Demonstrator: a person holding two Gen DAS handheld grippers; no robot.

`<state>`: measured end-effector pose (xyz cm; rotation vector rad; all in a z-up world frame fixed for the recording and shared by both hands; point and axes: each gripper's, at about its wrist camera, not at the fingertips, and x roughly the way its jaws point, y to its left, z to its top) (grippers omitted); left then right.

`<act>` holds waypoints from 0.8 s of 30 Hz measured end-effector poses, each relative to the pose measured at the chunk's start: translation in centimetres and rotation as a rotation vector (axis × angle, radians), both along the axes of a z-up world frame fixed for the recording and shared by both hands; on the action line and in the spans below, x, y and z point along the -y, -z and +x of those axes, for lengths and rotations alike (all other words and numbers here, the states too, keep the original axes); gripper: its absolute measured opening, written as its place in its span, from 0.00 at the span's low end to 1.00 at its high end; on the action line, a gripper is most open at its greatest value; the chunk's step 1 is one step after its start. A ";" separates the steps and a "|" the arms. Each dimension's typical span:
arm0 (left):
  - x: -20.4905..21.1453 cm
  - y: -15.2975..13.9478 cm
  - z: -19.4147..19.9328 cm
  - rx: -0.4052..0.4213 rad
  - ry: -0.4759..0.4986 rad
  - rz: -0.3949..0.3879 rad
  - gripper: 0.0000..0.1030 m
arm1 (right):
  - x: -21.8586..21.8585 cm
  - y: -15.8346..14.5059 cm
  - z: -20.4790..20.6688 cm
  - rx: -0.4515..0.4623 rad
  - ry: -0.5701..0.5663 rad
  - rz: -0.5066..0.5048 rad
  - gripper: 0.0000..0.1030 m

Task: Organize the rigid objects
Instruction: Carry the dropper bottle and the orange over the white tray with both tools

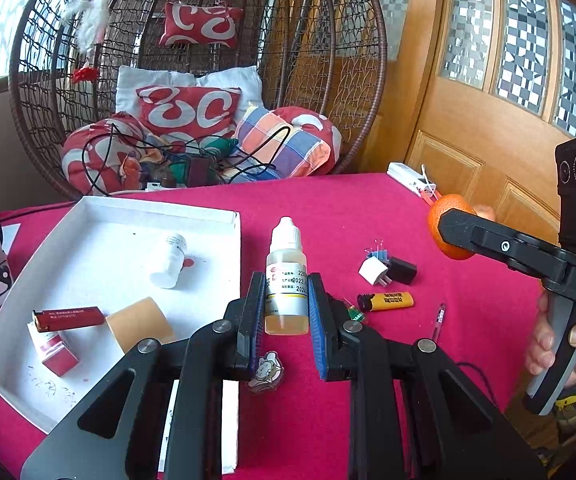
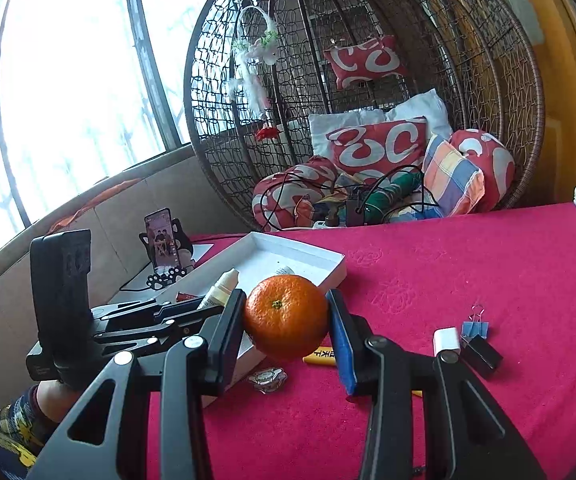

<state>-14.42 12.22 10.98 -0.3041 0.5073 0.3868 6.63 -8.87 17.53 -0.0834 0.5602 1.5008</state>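
Observation:
My left gripper (image 1: 286, 308) is shut on a small clear dropper bottle (image 1: 286, 276) with a white cap, held upright above the red tablecloth beside the white tray (image 1: 208, 216). My right gripper (image 2: 288, 320) is shut on an orange (image 2: 286, 316) and holds it above the table near the tray's right edge; the orange also shows in the left wrist view (image 1: 443, 228). The tray holds a white pill bottle (image 1: 170, 260), a red lighter (image 1: 68, 318), a red-white box (image 1: 54, 350) and a tan tape roll (image 1: 138, 324).
On the cloth lie a yellow lighter (image 1: 385, 301), a white plug (image 1: 373, 272), a black adapter (image 1: 401, 270), a blue binder clip (image 2: 475, 326), a pen (image 1: 439, 322) and a small charm (image 1: 266, 372). A phone on a stand (image 2: 159, 242) is at the left. A wicker chair stands behind.

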 end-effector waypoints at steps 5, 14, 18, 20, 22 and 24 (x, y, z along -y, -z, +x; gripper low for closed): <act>-0.9 0.1 -0.8 0.008 -0.029 -0.015 0.19 | -1.1 -0.3 -0.7 0.008 -0.021 -0.004 0.39; -2.8 0.5 -2.4 0.023 -0.086 -0.033 0.19 | -3.6 -0.5 -2.1 0.038 -0.048 -0.015 0.39; -4.3 0.4 -3.3 0.033 -0.119 -0.043 0.19 | -5.1 -0.8 -2.7 0.053 -0.067 -0.020 0.39; -5.2 0.4 -3.7 0.036 -0.138 -0.051 0.19 | -5.9 -0.9 -3.0 0.062 -0.072 -0.023 0.39; -6.2 0.4 -4.0 0.033 -0.166 -0.047 0.19 | -6.8 -0.9 -3.3 0.083 -0.070 -0.031 0.39; -7.3 0.3 -4.1 0.032 -0.190 -0.051 0.19 | -7.6 -0.8 -3.4 0.092 -0.069 -0.039 0.39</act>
